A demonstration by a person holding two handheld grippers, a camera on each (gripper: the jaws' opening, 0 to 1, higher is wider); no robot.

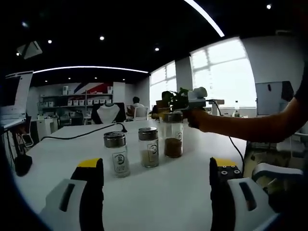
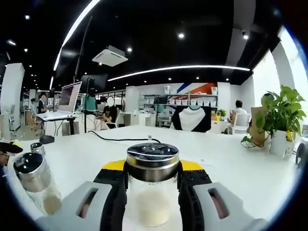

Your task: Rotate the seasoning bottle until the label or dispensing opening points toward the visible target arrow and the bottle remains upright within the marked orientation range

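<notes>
Right tongs point(image 2: 153, 190) around bottle point(image 2: 152, 185)

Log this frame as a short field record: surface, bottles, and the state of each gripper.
surface: white table
left gripper view: three bottles, upright in a row, metal caps
seasoning bottle: upright, pale contents, metal cap
right gripper: fingers closed on the seasoning bottle's sides
left gripper: open, holding nothing, short of the row

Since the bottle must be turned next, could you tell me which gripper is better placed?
Right: the right gripper has its jaws on either side of a seasoning bottle, seemingly clamped. The left gripper hangs open, short of the bottles.
</notes>
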